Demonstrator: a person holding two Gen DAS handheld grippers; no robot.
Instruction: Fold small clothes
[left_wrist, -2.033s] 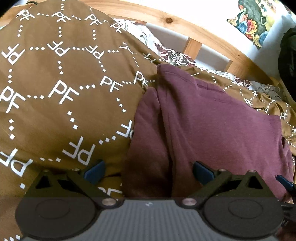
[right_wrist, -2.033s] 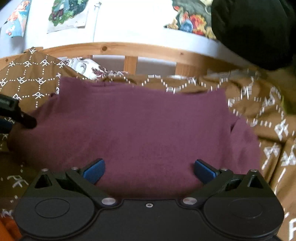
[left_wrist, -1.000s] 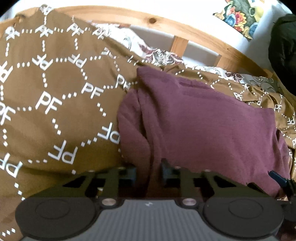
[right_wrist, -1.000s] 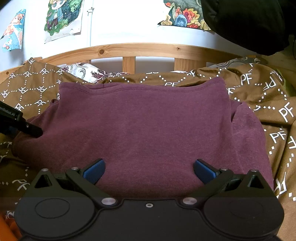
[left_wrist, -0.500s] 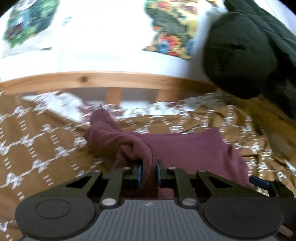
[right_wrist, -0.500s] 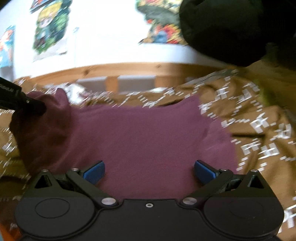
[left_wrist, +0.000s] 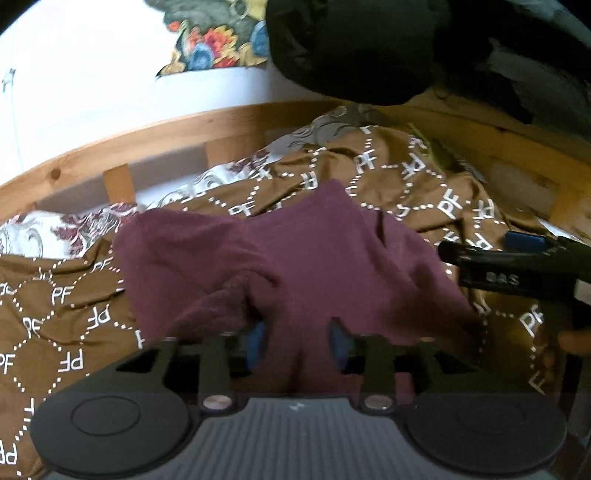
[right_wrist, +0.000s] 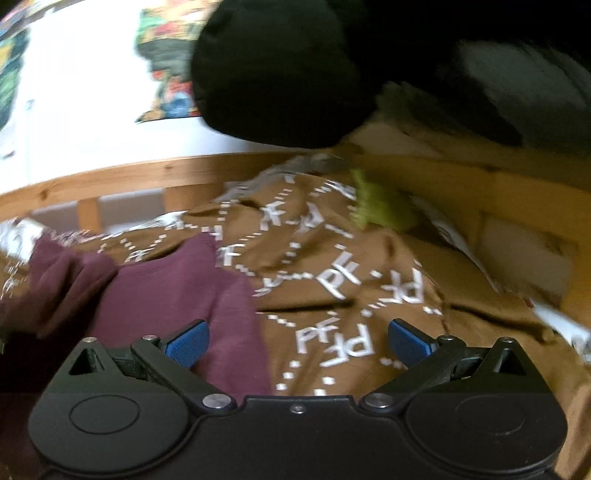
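Observation:
A maroon garment (left_wrist: 295, 254) lies on a brown bedspread (left_wrist: 66, 306) printed with white "PF" letters. My left gripper (left_wrist: 297, 345) has its blue pads partly apart with a fold of the garment between them, carried over the rest of the cloth. My right gripper (right_wrist: 297, 341) is open and empty, over the garment's right edge (right_wrist: 177, 295) and the bedspread (right_wrist: 369, 295). The right gripper also shows in the left wrist view (left_wrist: 517, 266) at the right, just beyond the garment.
A wooden bed rail (left_wrist: 147, 136) runs along the back before a white wall with posters (left_wrist: 218, 44). A dark bulky garment (left_wrist: 369, 48) hangs at the upper right. A green item (right_wrist: 380, 206) lies by the rail.
My left gripper shut on the garment's left edge, carried it right over the body, and its pads have now spread somewhat. My right gripper stayed open and swung right.

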